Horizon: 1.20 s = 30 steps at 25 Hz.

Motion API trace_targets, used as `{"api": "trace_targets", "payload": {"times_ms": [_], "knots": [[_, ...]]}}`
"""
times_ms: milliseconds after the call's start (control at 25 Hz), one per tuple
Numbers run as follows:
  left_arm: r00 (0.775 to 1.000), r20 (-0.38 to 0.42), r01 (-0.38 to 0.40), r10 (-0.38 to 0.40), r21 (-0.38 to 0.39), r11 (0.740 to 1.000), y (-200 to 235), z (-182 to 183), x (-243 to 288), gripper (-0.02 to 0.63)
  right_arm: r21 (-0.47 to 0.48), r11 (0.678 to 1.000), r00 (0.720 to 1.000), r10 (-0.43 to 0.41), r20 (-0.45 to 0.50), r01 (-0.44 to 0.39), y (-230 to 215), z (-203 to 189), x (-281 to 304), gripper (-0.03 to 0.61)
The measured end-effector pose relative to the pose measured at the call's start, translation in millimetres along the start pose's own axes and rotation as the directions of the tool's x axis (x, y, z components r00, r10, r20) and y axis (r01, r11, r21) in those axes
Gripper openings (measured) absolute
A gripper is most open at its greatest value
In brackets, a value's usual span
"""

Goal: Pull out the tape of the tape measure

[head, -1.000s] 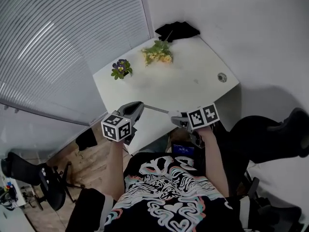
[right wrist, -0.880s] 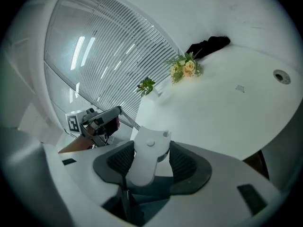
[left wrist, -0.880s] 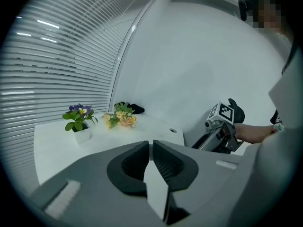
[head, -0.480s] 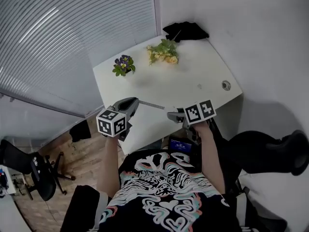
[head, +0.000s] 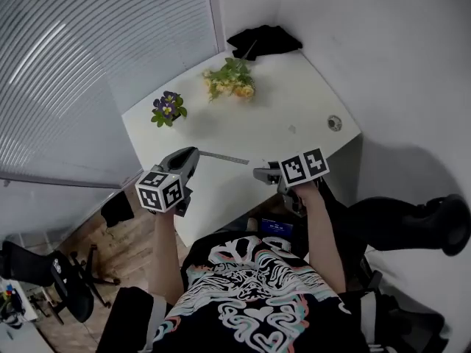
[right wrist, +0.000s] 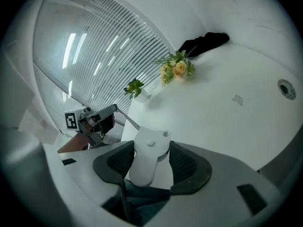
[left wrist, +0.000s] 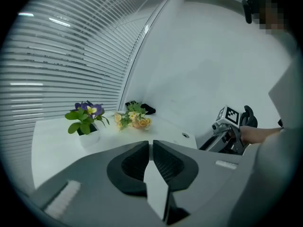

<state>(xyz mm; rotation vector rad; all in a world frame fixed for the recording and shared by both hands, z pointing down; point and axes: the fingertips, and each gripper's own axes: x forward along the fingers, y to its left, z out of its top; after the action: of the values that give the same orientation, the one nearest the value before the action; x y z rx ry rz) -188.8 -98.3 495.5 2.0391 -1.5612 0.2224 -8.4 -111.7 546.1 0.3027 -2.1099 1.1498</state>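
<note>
Head view: near the table (head: 294, 116) edge, one tape measure (head: 257, 173) sits in the right gripper (head: 262, 175), its single tape (head: 223, 157) running to the left gripper (head: 193, 153). Left gripper view: jaws almost together, pinching the thin, springy tape end (probably slippery, best held at its tip). Right gripper view: jaws clamp the tape measure's smooth, rigid, likely light body.

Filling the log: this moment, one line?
left gripper shut on tape | right gripper shut on tape measure case | tape stretched between
</note>
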Motion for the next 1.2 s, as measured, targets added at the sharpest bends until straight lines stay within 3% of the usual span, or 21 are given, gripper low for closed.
{"api": "trace_targets", "payload": {"times_ms": [240, 480, 800, 1200], "knots": [[0.997, -0.046, 0.060, -0.060, -0.019, 0.998, -6, -6, 35, 0.032, 0.061, 0.998, 1.000, -0.028, 0.011, 0.027, -22, -5, -12, 0.235], [0.993, -0.068, 0.094, -0.093, 0.011, 0.995, -14, -8, 37, 0.032, 0.086, 0.995, 0.998, -0.055, 0.033, 0.052, -24, -14, -18, 0.234], [0.996, -0.024, 0.086, -0.087, -0.048, 0.995, -3, -3, 26, 0.032, 0.115, 0.989, 0.994, -0.100, 0.042, 0.095, -18, -32, -28, 0.234], [0.996, -0.043, 0.081, -0.081, -0.009, 0.997, -3, -9, 16, 0.032, 0.106, 0.990, 0.993, -0.102, 0.063, 0.095, -15, -37, -29, 0.234]]}}
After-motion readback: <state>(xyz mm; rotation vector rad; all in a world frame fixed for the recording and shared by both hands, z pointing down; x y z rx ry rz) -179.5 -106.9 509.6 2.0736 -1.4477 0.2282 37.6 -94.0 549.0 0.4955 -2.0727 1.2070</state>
